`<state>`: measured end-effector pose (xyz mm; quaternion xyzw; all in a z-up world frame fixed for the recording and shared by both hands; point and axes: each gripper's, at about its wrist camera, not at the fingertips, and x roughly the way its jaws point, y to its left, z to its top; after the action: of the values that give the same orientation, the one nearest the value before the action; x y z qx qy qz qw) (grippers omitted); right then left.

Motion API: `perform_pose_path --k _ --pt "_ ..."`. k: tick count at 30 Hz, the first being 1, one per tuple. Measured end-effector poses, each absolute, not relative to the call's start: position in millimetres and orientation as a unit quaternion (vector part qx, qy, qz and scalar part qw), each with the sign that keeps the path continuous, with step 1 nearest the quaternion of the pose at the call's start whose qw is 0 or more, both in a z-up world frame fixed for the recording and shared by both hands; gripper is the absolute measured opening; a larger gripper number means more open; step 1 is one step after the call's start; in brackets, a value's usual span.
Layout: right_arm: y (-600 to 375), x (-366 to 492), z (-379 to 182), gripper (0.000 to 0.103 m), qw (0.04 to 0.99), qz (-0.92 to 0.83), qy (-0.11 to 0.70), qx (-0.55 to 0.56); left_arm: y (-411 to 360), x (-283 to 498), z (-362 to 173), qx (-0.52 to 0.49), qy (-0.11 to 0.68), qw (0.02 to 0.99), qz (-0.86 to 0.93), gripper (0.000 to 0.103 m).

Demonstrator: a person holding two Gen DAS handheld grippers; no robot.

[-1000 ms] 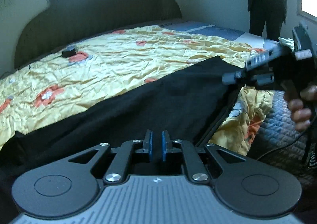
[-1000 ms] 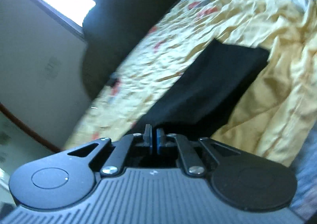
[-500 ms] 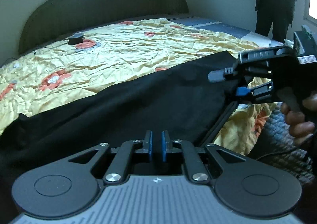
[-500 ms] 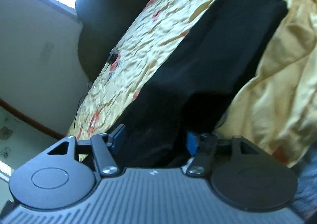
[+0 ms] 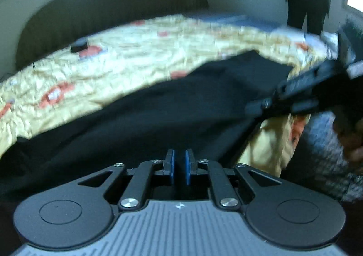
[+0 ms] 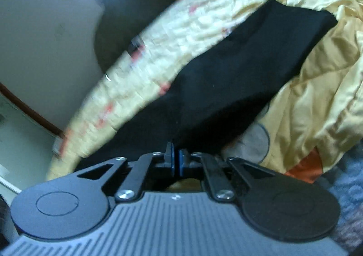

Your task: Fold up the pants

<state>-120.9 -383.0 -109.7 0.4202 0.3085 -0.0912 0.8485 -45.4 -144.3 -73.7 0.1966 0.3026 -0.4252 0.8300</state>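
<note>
Here the black pants [image 5: 172, 106] lie stretched along the near edge of the bed's yellow flowered quilt [image 5: 127, 58]. The left gripper [image 5: 179, 166] is clenched, blue pads nearly together on dark cloth at the near hem. The right gripper [image 6: 175, 162] is likewise clenched on a fold of the pants; no containers show

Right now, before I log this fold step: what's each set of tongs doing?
Left tongs: closed on the black pants.
Right tongs: closed on the same pants' edge.
</note>
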Motion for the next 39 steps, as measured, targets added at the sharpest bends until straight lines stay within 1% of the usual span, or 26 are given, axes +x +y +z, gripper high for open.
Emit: perform_pose_path --k 3,6,7,8,10,13,14,15,16,17,19,21,23,24,25,26,27,28,30,32,35,37,38,39 --pt "-387.2 -126.6 -105.3 0.006 0.852 -0.081 0.305 0.418 -135.5 -46.1 -69.1 0.186 0.304 0.820 -0.448 0.009" --pt "-393.2 -131.8 -103.1 0.019 0.839 -0.064 0.288 0.457 -116.4 -35.6 -58.2 0.139 0.318 0.820 -0.454 0.009" --pt "-391.4 -132.1 -102.3 0.033 0.840 -0.053 0.283 0.460 -110.3 -32.0 -55.5 0.132 0.316 0.829 -0.443 0.009" --pt "-389.0 -131.3 -102.6 0.042 0.840 -0.050 0.275 0.465 -105.0 -27.9 -53.7 0.128 0.314 0.835 -0.433 0.009" --pt "-381.6 -125.6 -102.0 0.049 0.848 -0.034 0.264 0.458 -99.1 -20.3 -52.7 0.116 0.320 0.843 -0.415 0.009" --pt "-373.3 -112.7 -105.5 0.049 0.846 -0.032 0.268 0.459 -100.5 -15.1 -56.2 0.099 0.334 0.838 -0.421 0.009" --pt "-372.1 -112.6 -106.3 0.049 0.844 -0.021 0.268 0.463 -103.8 -15.9 -58.3 0.104 0.335 0.836 -0.423 0.009" --pt "-370.5 -114.8 -104.4 0.044 0.849 -0.018 0.267 0.456 -108.9 -18.5 -60.6 0.118 0.333 0.833 -0.425 0.009" --pt "-369.6 -116.0 -102.5 0.022 0.854 -0.022 0.268 0.445 -113.1 -21.9 -62.5 0.132 0.330 0.830 -0.430 0.009" --pt "-369.5 -119.0 -99.2 0.007 0.859 -0.027 0.274 0.432 -116.1 -24.8 -64.4 0.143 0.328 0.826 -0.435 0.009" --pt "-374.1 -124.5 -96.5 0.006 0.858 -0.031 0.284 0.427 -121.2 -31.2 -69.1 0.152 0.339 0.805 -0.462 0.009" --pt "-371.1 -123.2 -101.4 0.004 0.861 -0.057 0.316 0.394 -123.6 -39.4 -72.2 0.170 0.331 0.795 -0.478 0.009" --pt "-371.2 -124.1 -105.8 0.004 0.862 -0.051 0.317 0.392 -122.2 -44.6 -72.1 0.189 0.322 0.792 -0.483 0.009" --pt "-374.1 -128.8 -103.2 0.007 0.862 -0.046 0.310 0.399 -119.2 -43.8 -71.4 0.186 0.324 0.789 -0.487 0.009" --pt "-378.1 -135.8 -98.9 0.021 0.863 -0.047 0.300 0.404 -117.1 -41.7 -71.4 0.180 0.328 0.788 -0.489 0.009" --pt "-384.0 -145.2 -93.6 0.044 0.867 -0.060 0.287 0.402 -115.4 -39.0 -72.3 0.175 0.334 0.786 -0.490 0.009" --pt "-390.3 -154.0 -89.2 0.054 0.872 -0.084 0.272 0.398 -115.7 -36.1 -73.3 0.170 0.339 0.785 -0.490 0.009" --pt "-400.0 -163.5 -83.7 0.060 0.878 -0.128 0.258 0.382 -115.4 -34.7 -73.4 0.165 0.342 0.784 -0.490 0.009" --pt "-419.7 -172.7 -77.3 0.060 0.883 -0.193 0.243 0.351 -117.2 -35.6 -72.4 0.168 0.342 0.785 -0.488 0.009" --pt "-438.8 -175.1 -74.2 0.060 0.882 -0.208 0.236 0.350 -119.6 -38.2 -70.7 0.171 0.339 0.790 -0.482 0.009" --pt "-456.1 -155.9 -76.0 0.057 0.875 -0.228 0.283 0.320 -122.4 -37.6 -68.7 0.166 0.338 0.800 -0.467 0.009" --pt "-468.0 -159.8 -70.5 0.057 0.879 -0.269 0.259 0.298 -121.7 -34.9 -67.7 0.160 0.341 0.802 -0.463 0.010" --pt "-475.1 -160.3 -66.8 0.059 0.880 -0.285 0.259 0.278 -122.4 -33.6 -67.9 0.162 0.341 0.803 -0.461 0.010" --pt "-480.8 -158.9 -65.0 0.063 0.878 -0.301 0.267 0.260 -123.9 -32.5 -68.1 0.164 0.340 0.805 -0.459 0.010"
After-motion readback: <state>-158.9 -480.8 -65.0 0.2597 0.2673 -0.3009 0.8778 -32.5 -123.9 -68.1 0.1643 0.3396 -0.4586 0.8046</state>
